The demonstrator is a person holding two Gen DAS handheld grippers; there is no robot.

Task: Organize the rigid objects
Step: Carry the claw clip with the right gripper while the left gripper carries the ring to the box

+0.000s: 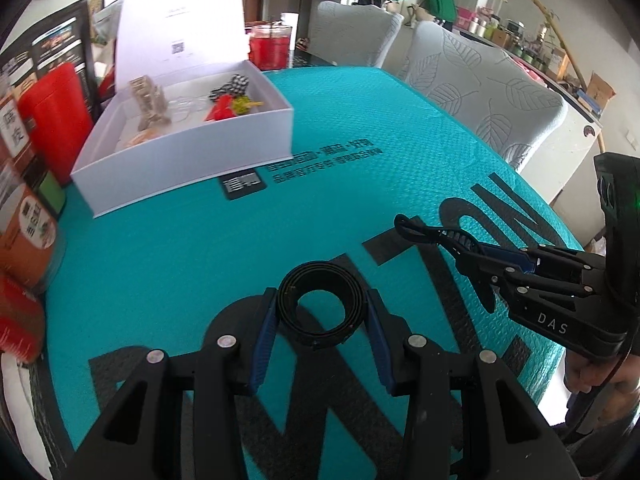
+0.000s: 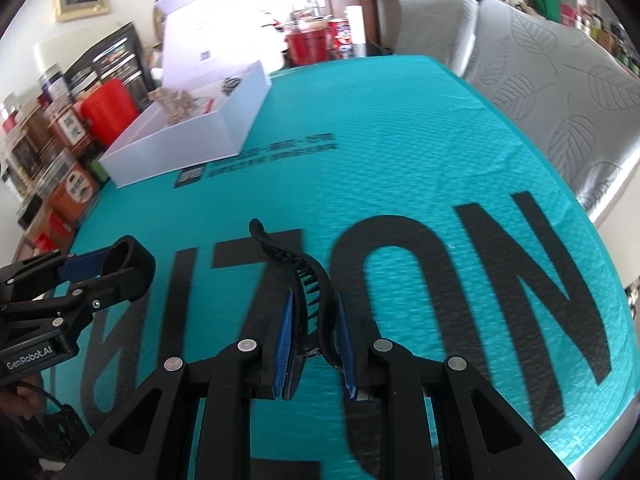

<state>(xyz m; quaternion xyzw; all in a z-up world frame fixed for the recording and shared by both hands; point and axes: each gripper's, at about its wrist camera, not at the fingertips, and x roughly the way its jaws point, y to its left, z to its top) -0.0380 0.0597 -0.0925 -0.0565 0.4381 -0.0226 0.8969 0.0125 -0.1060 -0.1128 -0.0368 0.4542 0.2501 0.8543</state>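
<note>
My left gripper [image 1: 322, 312] is shut on a black coiled band ring [image 1: 322, 304] and holds it above the teal mat [image 1: 360, 140]. My right gripper [image 2: 312, 320] is shut on a black hair claw clip [image 2: 308, 280], also above the mat. The right gripper and its clip show in the left wrist view [image 1: 440, 238]. The left gripper with the ring shows in the right wrist view [image 2: 124, 264]. An open white box [image 1: 192, 148] with several small items inside stands at the far left of the mat; it also shows in the right wrist view [image 2: 188, 140].
Red canisters and jars [image 1: 56, 120] line the left edge beside the box. A red cup [image 1: 270, 46] stands behind the box. Two leaf-patterned chairs [image 1: 480, 92] stand along the mat's far right side.
</note>
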